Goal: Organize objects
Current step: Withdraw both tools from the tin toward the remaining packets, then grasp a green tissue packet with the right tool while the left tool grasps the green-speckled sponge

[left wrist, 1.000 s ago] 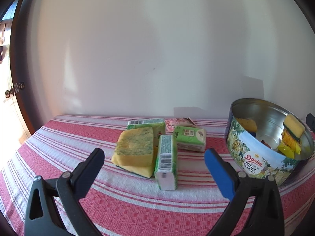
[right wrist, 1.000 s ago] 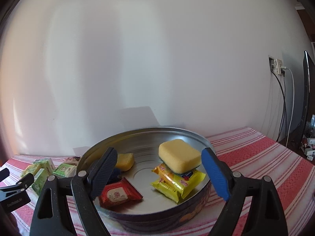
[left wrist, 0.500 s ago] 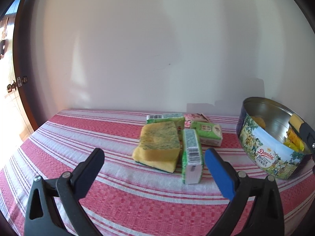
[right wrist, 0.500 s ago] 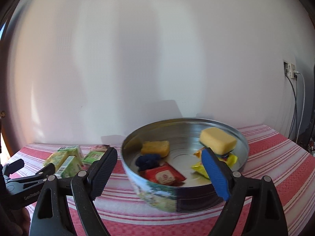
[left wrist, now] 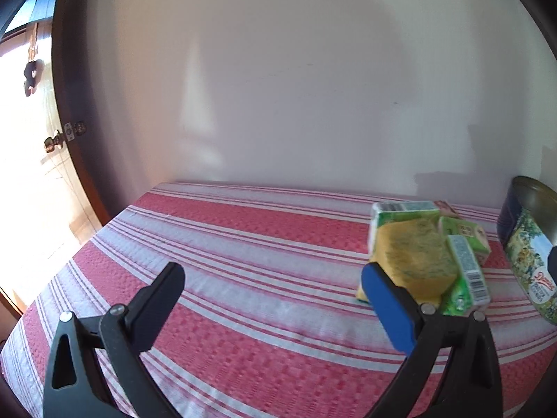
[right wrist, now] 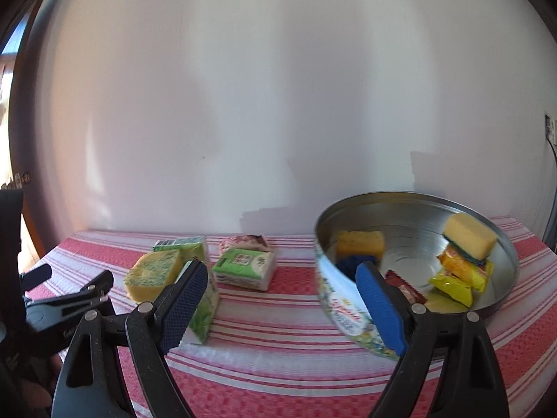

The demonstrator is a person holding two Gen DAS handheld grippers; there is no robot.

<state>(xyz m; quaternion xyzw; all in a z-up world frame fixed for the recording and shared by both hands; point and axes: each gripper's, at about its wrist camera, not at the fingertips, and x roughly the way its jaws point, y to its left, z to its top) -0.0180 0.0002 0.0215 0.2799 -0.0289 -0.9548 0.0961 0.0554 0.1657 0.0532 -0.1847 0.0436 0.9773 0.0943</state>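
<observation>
Yellow and green-flecked, the loose sponge (right wrist: 155, 273) lies left of centre in the right wrist view, leaning against green cartons (right wrist: 243, 267) on the red-striped tablecloth (right wrist: 278, 327). At right stands the round cookie tin (right wrist: 348, 317), holding another sponge (right wrist: 470, 238) atop yellow packets (right wrist: 459, 275). The right gripper (right wrist: 278, 299) hangs released and empty low in the frame. In the left wrist view, the left gripper (left wrist: 271, 299) gapes wide with nothing between its fingers, the carton pile (left wrist: 466, 275) at right.
</observation>
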